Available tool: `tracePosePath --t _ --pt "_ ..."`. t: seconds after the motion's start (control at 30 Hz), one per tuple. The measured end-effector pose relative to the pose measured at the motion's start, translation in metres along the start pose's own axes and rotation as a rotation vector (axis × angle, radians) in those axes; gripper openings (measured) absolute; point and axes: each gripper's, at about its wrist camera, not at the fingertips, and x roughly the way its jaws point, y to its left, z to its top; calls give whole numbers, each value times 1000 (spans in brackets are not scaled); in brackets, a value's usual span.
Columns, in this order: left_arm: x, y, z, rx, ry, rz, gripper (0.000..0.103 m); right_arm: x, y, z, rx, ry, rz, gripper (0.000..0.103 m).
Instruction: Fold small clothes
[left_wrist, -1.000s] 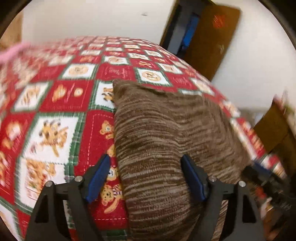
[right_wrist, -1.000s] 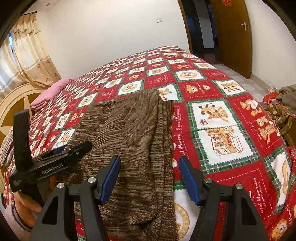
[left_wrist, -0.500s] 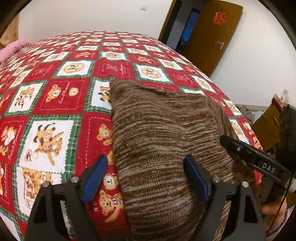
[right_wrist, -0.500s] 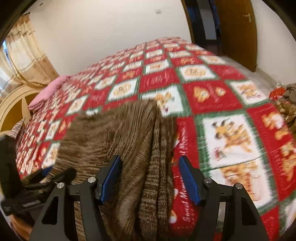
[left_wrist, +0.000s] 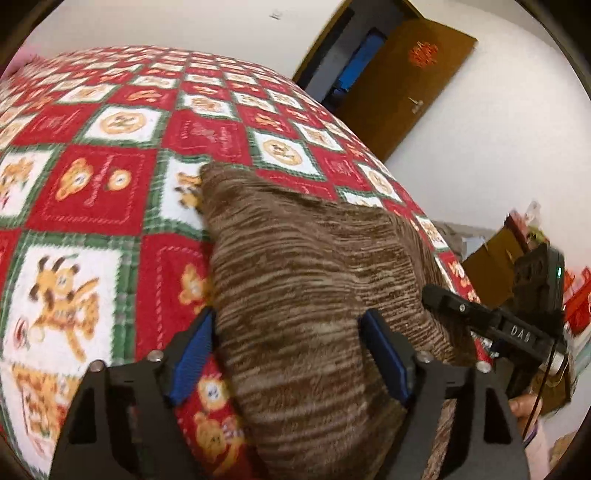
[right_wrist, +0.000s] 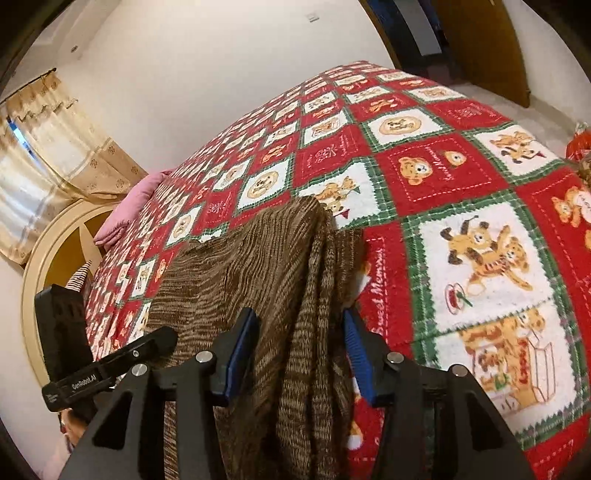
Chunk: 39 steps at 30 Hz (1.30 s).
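Both the left gripper (left_wrist: 286, 354) and right gripper (right_wrist: 299, 354) hover jaws apart over the brown knit garment (left_wrist: 314, 280), spread on the bed (right_wrist: 461, 177), ready to pinch its near edge.

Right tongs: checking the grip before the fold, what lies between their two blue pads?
A bunched edge of the brown knit garment runs between the right tongs, shown in the right wrist view.
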Motion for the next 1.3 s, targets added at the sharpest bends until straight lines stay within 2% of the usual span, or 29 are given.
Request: tracePosePath --t 0.1,0.13,0.17,0.2,0.23,0.27,0.3,0.33,0.4,0.43,0.5,0.57,0.63,0.7,0.9,1.1,1.3 --pt "2 -6 -3 42 -10 26 85 13 11 7 -91 38 -23 57" --pt "1 -4 -3 35 -14 16 83 15 14 8 -112 38 -32 57" --pt "-1 -1 -3 22 -22 3 77 16 15 8 -119 38 -35 57" --pt "-2 3 -3 5 -33 -4 72 17 18 6 -133 33 -45 52" --pt "-3 7 -3 -13 -43 -7 63 17 20 4 -152 28 -50 42" --pt "-4 10 -3 -30 -51 -13 56 18 27 2 -184 33 -32 26" --pt "-5 13 -4 -42 -58 -18 54 18 40 -1 -240 26 -61 25" --pt "-6 13 -4 -45 -64 -14 48 18 57 -7 -328 11 -142 24" --pt "-9 9 -6 -31 -77 2 40 19 82 -16 -445 -16 -234 21" --pt "-11 5 -8 -19 -84 11 35 18 89 -19 -467 -27 -248 21" --pt "-20 -4 -11 10 -103 42 33 9 96 -23 -440 -53 -225 20" --pt "-32 -13 -15 29 -123 59 33 -7 102 -26 -399 -87 -165 19" --pt "-45 -18 -17 33 -146 57 33 -23 111 -31 -383 -114 -132 19" --pt "-67 -25 -23 37 -192 49 33 -39 121 -38 -371 -144 -108 19" --pt "-127 -48 -47 79 -308 98 33 -87 155 -61 -318 -250 -13 19" --pt "-165 -61 -57 87 -297 113 32 -127 184 -89 -306 -312 -6 18" --pt "-185 -80 -72 132 -282 140 32 -165 194 -113 -263 -339 14 18"
